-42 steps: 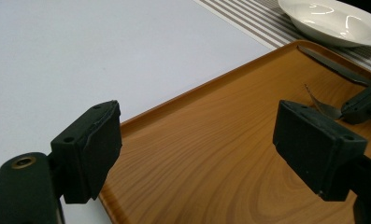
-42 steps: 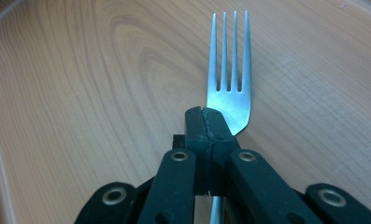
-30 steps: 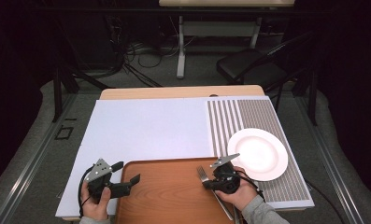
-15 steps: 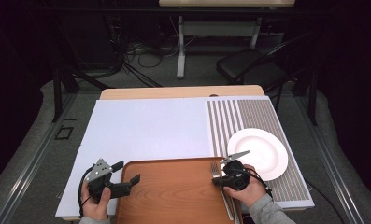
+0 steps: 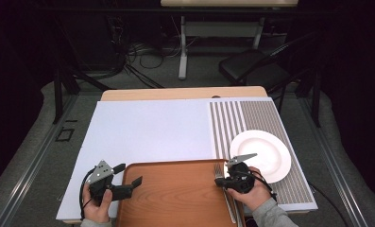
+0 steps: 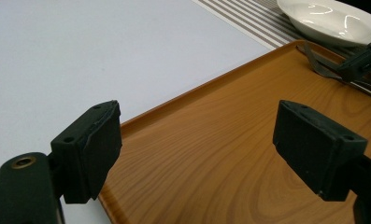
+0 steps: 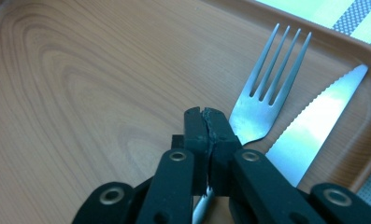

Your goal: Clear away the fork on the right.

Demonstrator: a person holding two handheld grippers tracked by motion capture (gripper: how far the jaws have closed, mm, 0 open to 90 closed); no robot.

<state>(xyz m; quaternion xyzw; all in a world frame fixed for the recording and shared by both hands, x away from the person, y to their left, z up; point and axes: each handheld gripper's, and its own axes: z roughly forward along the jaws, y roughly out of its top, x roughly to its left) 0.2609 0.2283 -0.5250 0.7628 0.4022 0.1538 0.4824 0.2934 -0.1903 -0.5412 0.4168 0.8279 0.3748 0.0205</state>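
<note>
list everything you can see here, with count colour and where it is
tray: 1, brown wood-grain, near edge of the table
fork: 1, silver, right end of the tray
knife: 1, silver, beside the fork on the tray
plate: 1, white, on the striped mat
striped mat: 1, grey and white, right side of the table
white sheet: 1, covering the table's left and middle
chair: 1, black, beyond the table
left gripper: 1, black, open at the tray's left edge
right gripper: 1, black, shut on the fork

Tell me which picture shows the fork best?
The right gripper view: the fork is close up, all four prongs clear, its handle between the right gripper's shut jaws. The high view shows it tiny; the left gripper view shows only dim prongs.
</note>
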